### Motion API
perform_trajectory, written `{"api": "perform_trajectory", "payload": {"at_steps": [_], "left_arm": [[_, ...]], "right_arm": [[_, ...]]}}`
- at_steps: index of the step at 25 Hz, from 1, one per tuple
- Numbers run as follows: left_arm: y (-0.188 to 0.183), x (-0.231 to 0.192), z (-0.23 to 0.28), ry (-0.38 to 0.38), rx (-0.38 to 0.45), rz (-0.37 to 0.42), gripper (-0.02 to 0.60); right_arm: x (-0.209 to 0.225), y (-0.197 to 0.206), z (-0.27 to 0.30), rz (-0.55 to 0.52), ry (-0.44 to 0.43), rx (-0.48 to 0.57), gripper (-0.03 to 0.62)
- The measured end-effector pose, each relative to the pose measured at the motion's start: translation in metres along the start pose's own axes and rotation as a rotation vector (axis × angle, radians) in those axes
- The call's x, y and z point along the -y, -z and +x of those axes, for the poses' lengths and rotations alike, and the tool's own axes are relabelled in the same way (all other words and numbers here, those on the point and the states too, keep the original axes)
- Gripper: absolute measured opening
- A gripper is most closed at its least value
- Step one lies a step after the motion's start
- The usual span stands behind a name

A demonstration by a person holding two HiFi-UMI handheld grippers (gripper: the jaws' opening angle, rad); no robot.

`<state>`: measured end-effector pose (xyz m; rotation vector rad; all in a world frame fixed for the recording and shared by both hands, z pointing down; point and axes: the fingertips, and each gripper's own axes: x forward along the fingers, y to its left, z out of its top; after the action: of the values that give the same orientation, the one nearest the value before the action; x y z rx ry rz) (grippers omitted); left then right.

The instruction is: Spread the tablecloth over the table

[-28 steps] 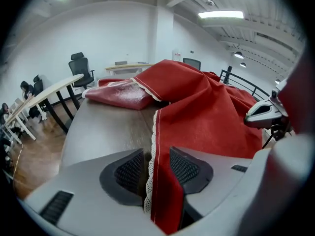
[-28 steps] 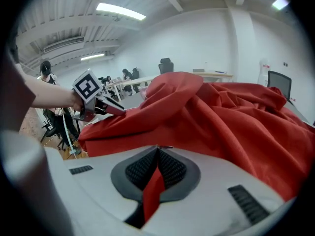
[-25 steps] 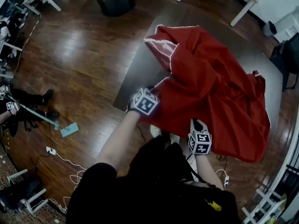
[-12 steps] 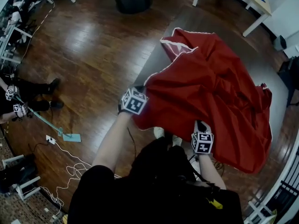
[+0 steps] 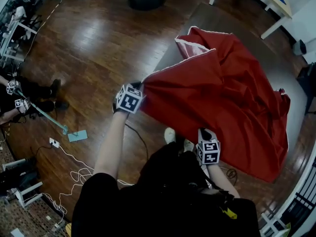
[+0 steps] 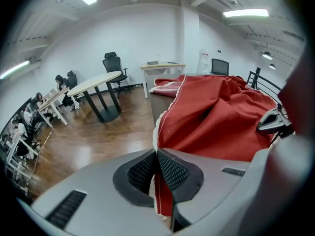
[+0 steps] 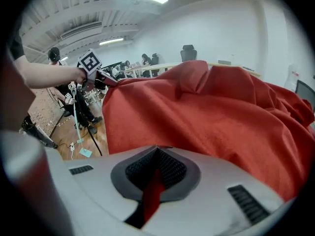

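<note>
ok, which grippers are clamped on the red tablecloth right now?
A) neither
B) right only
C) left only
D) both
D: the left gripper is shut on the white-trimmed edge of the red tablecloth, and the right gripper has a fold of the same cloth pinched between its fingers.

The left gripper has drawn the tablecloth edge leftward, stretching it taut.
</note>
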<state>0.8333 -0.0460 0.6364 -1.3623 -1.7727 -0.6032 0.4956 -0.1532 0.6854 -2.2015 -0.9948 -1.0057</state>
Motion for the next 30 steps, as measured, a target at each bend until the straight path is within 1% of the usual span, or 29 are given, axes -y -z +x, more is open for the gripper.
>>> {"api": "perform_trajectory", "payload": {"at_steps": [2, 4, 5, 7, 9, 10, 12, 13, 16, 17, 19, 21, 22, 23, 24, 26, 27, 28, 30], "left_arm": [[0.010, -0.006, 0.001, -0.016, -0.017, 0.002, 0.009], [0.027, -0.014, 0.009, -0.042, -0.047, -0.019, 0.009], [0.035, -0.019, 0.014, -0.062, -0.058, -0.038, 0.014], [0.048, -0.026, 0.020, -0.106, -0.058, -0.105, 0.037], [0.053, -0.028, 0.019, -0.134, -0.039, -0.177, 0.076], [0.053, -0.029, 0.018, -0.143, -0.027, -0.199, 0.095], [0.051, -0.032, 0.012, -0.165, -0.004, -0.231, 0.205], [0.049, -0.035, 0.007, -0.185, 0.015, -0.247, 0.235], [0.035, -0.045, -0.023, -0.279, 0.118, -0.287, 0.242], [0.028, -0.048, -0.037, -0.312, 0.164, -0.293, 0.241], [0.015, -0.044, -0.064, -0.360, 0.260, -0.311, 0.197], [-0.004, -0.026, -0.082, -0.362, 0.350, -0.327, 0.159], [-0.016, -0.013, -0.088, -0.348, 0.391, -0.327, 0.143], [-0.029, 0.004, -0.091, -0.328, 0.428, -0.318, 0.115], [-0.041, 0.023, -0.093, -0.307, 0.461, -0.303, 0.102], [-0.066, 0.071, -0.097, -0.259, 0.516, -0.258, 0.037], [-0.077, 0.099, -0.098, -0.229, 0.538, -0.235, 0.033], [-0.088, 0.130, -0.098, -0.193, 0.557, -0.215, 0.011], [-0.109, 0.199, -0.099, -0.103, 0.595, -0.184, 0.002]], "right_arm": [[-0.009, 0.000, 0.002, 0.005, -0.023, -0.002, 0.008], [-0.014, -0.002, 0.002, 0.008, -0.037, 0.002, 0.008], [-0.014, -0.004, 0.002, 0.008, -0.039, 0.008, 0.008], [-0.009, -0.007, 0.000, 0.010, -0.035, 0.025, 0.008], [0.000, -0.010, -0.005, 0.026, -0.018, 0.046, 0.007], [0.006, -0.010, -0.007, 0.039, -0.007, 0.057, 0.008], [0.019, -0.009, -0.013, 0.067, 0.019, 0.075, 0.008], [0.025, -0.007, -0.016, 0.076, 0.030, 0.083, 0.007], [0.038, -0.006, -0.026, 0.095, 0.052, 0.115, 0.007], [0.041, -0.007, -0.030, 0.100, 0.057, 0.132, 0.008], [0.051, -0.007, -0.042, 0.111, 0.067, 0.168, 0.008], [0.068, -0.003, -0.058, 0.128, 0.084, 0.204, 0.008], [0.079, 0.001, -0.068, 0.138, 0.098, 0.223, 0.008], [0.092, 0.006, -0.079, 0.151, 0.115, 0.242, 0.008], [0.106, 0.012, -0.091, 0.164, 0.133, 0.262, 0.007], [0.136, 0.026, -0.123, 0.193, 0.173, 0.308, 0.007], [0.151, 0.033, -0.140, 0.202, 0.198, 0.331, 0.007], [0.167, 0.042, -0.159, 0.206, 0.225, 0.354, 0.008], [0.200, 0.059, -0.198, 0.208, 0.281, 0.400, 0.008]]}}
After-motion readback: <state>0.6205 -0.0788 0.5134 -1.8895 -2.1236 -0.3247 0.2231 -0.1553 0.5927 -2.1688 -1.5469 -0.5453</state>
